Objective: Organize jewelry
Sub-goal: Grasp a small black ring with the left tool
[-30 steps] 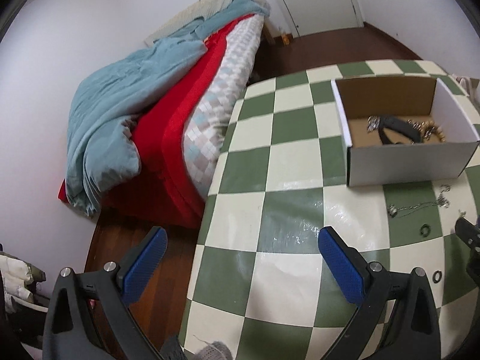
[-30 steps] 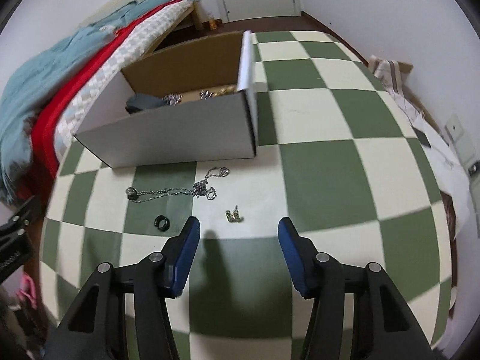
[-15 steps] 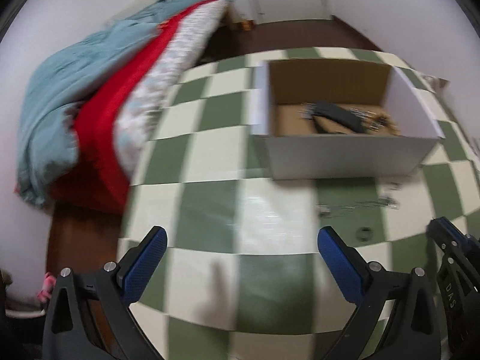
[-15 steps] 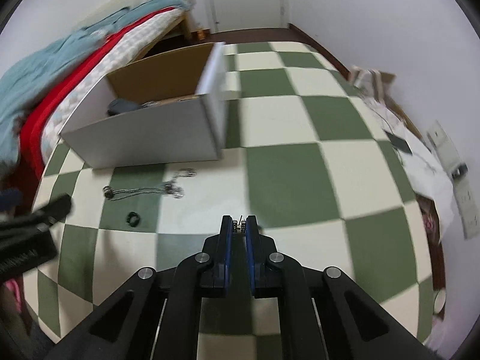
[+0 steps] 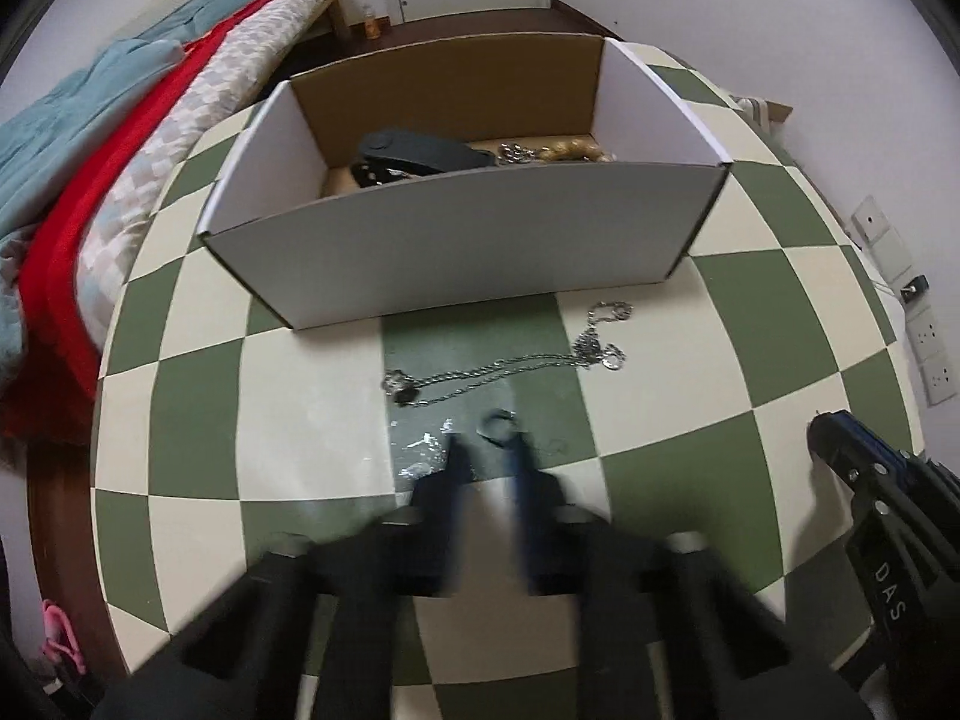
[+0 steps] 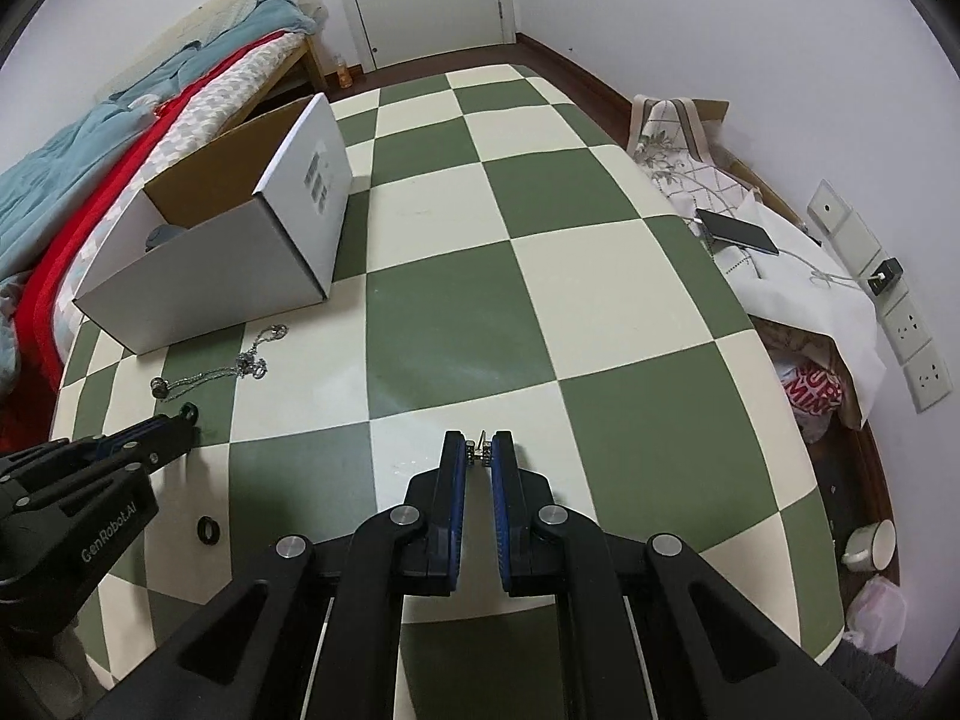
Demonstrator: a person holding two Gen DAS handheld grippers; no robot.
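Right wrist view first: the right gripper (image 6: 478, 457) has its blue-padded fingers pinched on a small earring (image 6: 480, 450), lifted above the checkered tablecloth (image 6: 600, 276). Over on the left, the left gripper (image 5: 489, 456) is blurred (motion smear), fingers nearly together either side of a small dark ring (image 5: 498, 425) on a green square; whether they grip it, I cannot tell. A silver chain necklace (image 5: 510, 369) lies just beyond, in front of the white cardboard box (image 5: 468, 246), which holds a dark strap (image 5: 420, 155) and gold beads (image 5: 570, 151). Another dark ring (image 6: 208, 531) lies nearer the table's front edge.
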